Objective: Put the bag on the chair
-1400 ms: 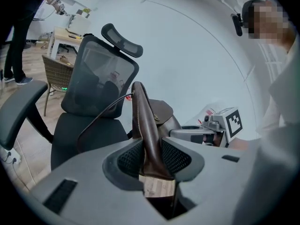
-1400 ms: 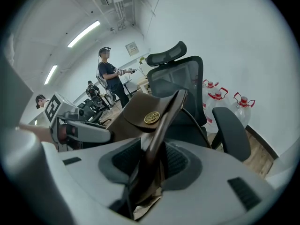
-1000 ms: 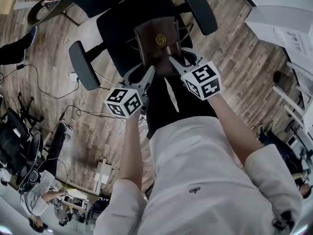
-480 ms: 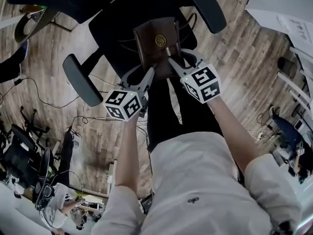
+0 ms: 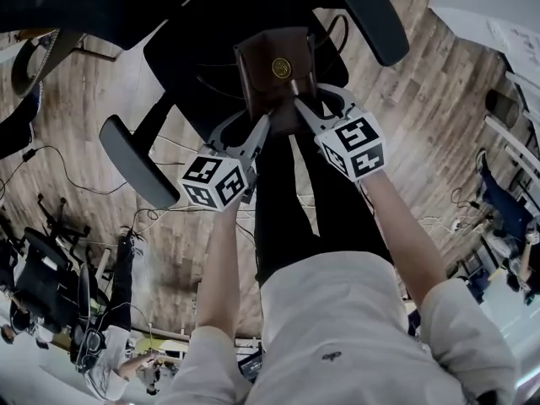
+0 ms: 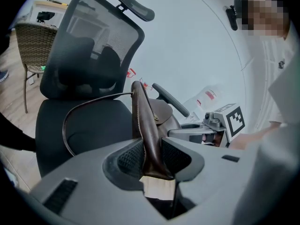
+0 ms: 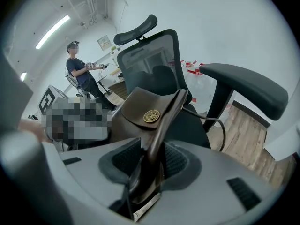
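A small brown leather bag (image 5: pixel 275 72) with a round brass clasp hangs upright just above the seat of a black office chair (image 5: pixel 198 62). My left gripper (image 5: pixel 257 126) is shut on the bag's left edge (image 6: pixel 147 139), and my right gripper (image 5: pixel 301 112) is shut on its right edge (image 7: pixel 154 153). The bag's thin dark strap (image 6: pixel 70 121) loops down over the chair seat (image 6: pixel 89 125). The mesh backrest (image 6: pixel 89 55) and headrest (image 6: pixel 133 6) rise behind the bag.
Two padded armrests (image 5: pixel 135 159) (image 5: pixel 367 11) flank the seat. Cables (image 5: pixel 59 154) lie on the wooden floor at the left, with other chairs (image 5: pixel 42 268) lower left. White furniture (image 5: pixel 498 15) stands at the right. A person (image 7: pixel 82 76) stands far off in the right gripper view.
The bag and both grippers have edged forward over the chair seat, and the chair now sits higher and closer in the head view. Both grips are unchanged.
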A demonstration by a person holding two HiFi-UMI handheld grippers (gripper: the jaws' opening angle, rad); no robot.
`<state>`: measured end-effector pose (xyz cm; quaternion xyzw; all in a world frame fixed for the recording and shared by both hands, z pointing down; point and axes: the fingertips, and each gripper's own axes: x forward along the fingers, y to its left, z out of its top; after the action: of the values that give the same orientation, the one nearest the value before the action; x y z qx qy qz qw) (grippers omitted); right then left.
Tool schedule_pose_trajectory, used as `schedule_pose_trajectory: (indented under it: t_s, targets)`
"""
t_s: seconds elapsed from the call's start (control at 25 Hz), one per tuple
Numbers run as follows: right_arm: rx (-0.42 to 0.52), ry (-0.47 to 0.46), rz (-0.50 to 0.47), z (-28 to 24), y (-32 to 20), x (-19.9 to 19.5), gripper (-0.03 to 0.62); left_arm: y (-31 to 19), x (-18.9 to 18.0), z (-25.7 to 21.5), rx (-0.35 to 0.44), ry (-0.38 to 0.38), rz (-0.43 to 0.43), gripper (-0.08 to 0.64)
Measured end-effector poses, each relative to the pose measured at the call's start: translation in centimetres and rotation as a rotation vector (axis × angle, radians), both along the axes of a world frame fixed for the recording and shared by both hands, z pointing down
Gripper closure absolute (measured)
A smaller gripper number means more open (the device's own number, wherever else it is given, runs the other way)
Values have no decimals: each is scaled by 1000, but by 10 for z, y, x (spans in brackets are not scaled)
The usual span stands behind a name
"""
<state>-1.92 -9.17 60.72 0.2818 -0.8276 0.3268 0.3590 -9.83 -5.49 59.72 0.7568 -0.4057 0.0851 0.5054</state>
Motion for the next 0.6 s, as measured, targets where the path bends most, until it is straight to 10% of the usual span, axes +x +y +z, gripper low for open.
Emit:
schedule_pose_trajectory:
  t_s: [0.6]
  targets:
    - [-26,27,40,58,-27,15,471,-30,14,58,-49,-1,33,442]
